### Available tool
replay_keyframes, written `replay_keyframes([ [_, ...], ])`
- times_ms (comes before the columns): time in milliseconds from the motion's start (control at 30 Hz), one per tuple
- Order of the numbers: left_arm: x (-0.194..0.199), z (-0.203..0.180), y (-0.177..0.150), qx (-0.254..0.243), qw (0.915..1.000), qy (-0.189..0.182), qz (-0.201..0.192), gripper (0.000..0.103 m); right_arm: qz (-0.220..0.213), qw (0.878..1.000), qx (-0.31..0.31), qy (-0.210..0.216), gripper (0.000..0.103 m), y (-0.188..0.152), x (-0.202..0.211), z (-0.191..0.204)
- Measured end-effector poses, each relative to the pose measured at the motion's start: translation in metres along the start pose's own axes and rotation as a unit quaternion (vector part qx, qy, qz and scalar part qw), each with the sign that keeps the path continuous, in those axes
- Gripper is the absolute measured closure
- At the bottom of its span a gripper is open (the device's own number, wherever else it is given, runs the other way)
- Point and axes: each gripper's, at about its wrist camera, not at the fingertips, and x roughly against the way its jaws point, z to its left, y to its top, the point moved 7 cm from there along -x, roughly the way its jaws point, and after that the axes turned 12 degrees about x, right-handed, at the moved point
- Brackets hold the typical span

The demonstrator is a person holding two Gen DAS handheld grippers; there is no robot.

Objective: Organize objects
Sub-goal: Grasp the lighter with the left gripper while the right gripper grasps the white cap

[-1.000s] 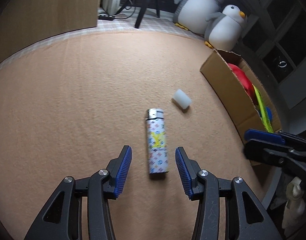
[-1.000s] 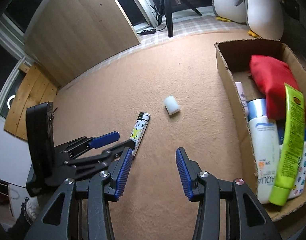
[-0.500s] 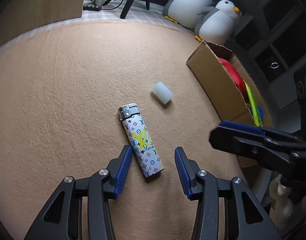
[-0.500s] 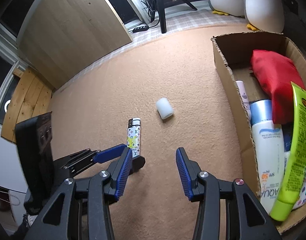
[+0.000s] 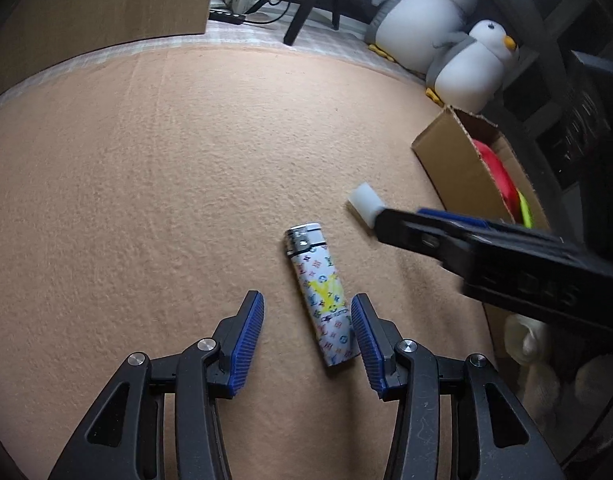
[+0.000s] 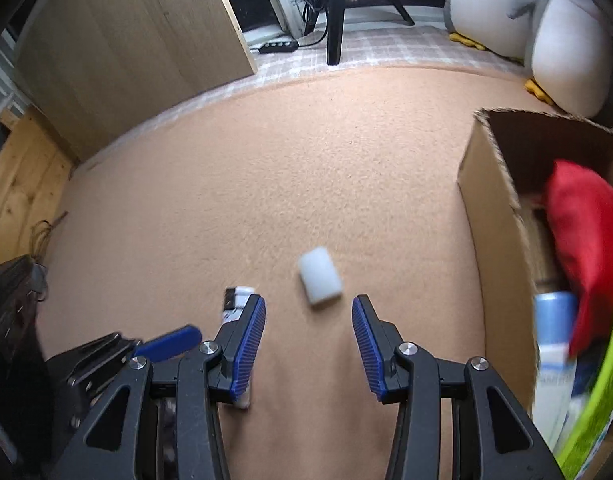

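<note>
1. Carpet [image 5: 146,200]: peach, short nubbly pile; it bears every loose item.
2. Lighter [image 5: 321,292]: slim rounded bar, glossy white wrap with coloured monogram print and a yellow patch, chrome cap at its far end. Lies flat between the left gripper's fingers, close beside the right pad; contact cannot be told. In the right view only its capped end shows, at 9 o'clock of the cap.
3. Cap [image 6: 319,280]: small translucent white plastic cylinder, on its side. Lies just ahead of the right gripper's fingertips, at 1 o'clock of the lighter.
4. Left gripper [image 5: 306,312]: black frame, ribbed blue pads, jaws wide, low over the carpet.
5. Right gripper [image 6: 308,318]: same build, jaws wide, nothing held.
6. Box [image 6: 494,216]: brown corrugated cardboard, open top, at 3 o'clock of the cap. Holds a red soft pouch [image 6: 582,232], a lime tube [image 6: 598,408] and a white bottle with a blue top [image 6: 554,340].
7. Penguins [image 5: 438,20]: two plush toys, grey and white, at 12 o'clock beyond the box.
</note>
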Motion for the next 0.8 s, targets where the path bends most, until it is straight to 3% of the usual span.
replay_keyframes([
  [200,-0.006,-0.009,0.002,-0.018,0.9991,0.037,-0.013,0.054,0.020,0.999,0.028,-0.023,0.065,0.006,-0.018,-0.004],
  [367,-0.009,-0.012,0.003,-0.034,0.9977,0.057,-0.017,0.054,0.026,0.997,0.067,-0.043,0.082,0.009,-0.023,-0.001],
  [500,-0.011,-0.014,0.004,-0.044,0.9963,0.072,-0.017,0.054,0.026,0.995,0.087,-0.045,0.087,0.010,-0.023,0.001],
  [633,-0.012,-0.014,0.003,-0.056,0.9943,0.089,-0.016,0.061,0.020,0.995,0.092,-0.036,0.091,0.007,-0.020,0.002],
  [733,-0.011,-0.010,0.006,-0.052,0.9941,0.094,-0.010,0.078,0.016,0.996,0.086,-0.023,0.092,0.005,-0.017,0.001],
  [800,-0.011,-0.008,0.008,-0.043,0.9955,0.084,-0.002,0.078,0.012,0.996,0.085,-0.014,0.092,0.002,-0.013,0.001],
])
